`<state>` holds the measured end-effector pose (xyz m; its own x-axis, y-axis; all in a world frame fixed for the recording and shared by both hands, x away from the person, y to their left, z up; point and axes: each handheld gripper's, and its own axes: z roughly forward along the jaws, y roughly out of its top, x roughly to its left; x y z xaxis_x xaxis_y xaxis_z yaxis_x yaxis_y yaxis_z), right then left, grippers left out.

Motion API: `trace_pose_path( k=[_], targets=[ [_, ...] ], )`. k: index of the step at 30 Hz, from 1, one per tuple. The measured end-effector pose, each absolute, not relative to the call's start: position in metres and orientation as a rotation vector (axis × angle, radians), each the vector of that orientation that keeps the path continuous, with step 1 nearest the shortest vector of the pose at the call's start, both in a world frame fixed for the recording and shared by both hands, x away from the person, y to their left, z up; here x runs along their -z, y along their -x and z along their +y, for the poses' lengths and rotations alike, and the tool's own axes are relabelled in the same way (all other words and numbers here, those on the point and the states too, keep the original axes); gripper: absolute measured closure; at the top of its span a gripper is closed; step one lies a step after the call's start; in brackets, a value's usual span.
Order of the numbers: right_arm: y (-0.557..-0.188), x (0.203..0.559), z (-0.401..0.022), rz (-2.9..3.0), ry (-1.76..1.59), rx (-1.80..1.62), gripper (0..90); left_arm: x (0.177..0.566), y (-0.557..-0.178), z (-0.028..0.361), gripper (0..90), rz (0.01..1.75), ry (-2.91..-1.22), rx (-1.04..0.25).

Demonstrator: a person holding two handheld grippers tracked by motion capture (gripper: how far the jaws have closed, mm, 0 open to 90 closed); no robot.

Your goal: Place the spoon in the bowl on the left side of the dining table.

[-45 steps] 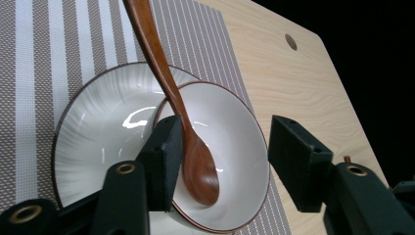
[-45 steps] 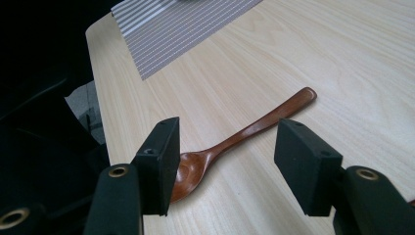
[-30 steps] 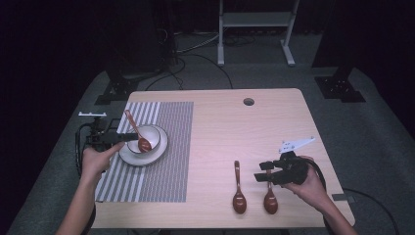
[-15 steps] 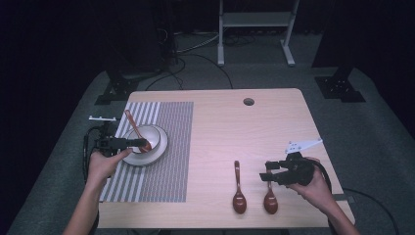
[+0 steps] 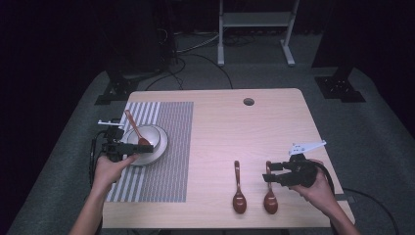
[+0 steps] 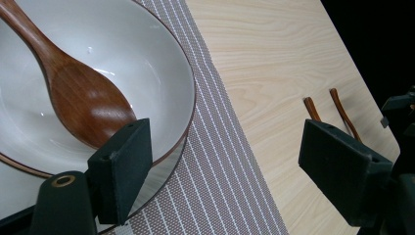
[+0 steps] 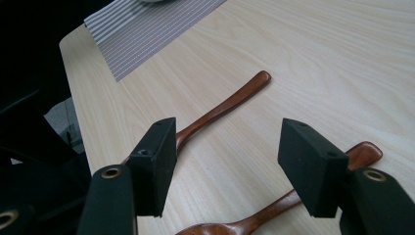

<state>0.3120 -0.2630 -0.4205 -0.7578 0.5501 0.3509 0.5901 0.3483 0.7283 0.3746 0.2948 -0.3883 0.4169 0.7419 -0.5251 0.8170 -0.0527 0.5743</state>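
**Spoon in the bowl, two more waiting: where this could slip**

The table carries a striped placemat at its left side, and everything below is placed from that mat. On the mat's left part sits the white bowl, with a brown wooden spoon lying in it, handle leaning up over the far rim. Well to the right of the mat, on bare wood, lie the left spoon and the right spoon, side by side and apart.

The left gripper hangs at the bowl's near rim, its jaws just having been opening, wide now, nothing between them. A careless pull-back could, I judge, catch the rim and tip the bowl or flick the spoon out.

The right gripper stands wide over the right spoon's handle, not gripping. Closing off-centre might skid that smooth, glossy handle into its neighbour.
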Motion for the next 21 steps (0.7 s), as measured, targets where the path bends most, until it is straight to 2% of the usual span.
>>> trace_pose_path(
  k=[18,19,21],
  targets=[
    [-0.305,0.429,-0.276,-2.501,1.135,1.449,36.3,0.392,-0.362,0.271,15.8,1.278,-1.819,0.13],
    [-0.305,0.43,-0.277,-2.497,1.14,1.451,36.3,0.393,-0.361,0.269,11.6,1.275,-1.822,0.144],
    [-0.304,0.432,-0.28,-2.496,1.148,1.453,36.1,0.394,-0.36,0.263,10.5,1.256,-1.846,0.147]
  ],
)
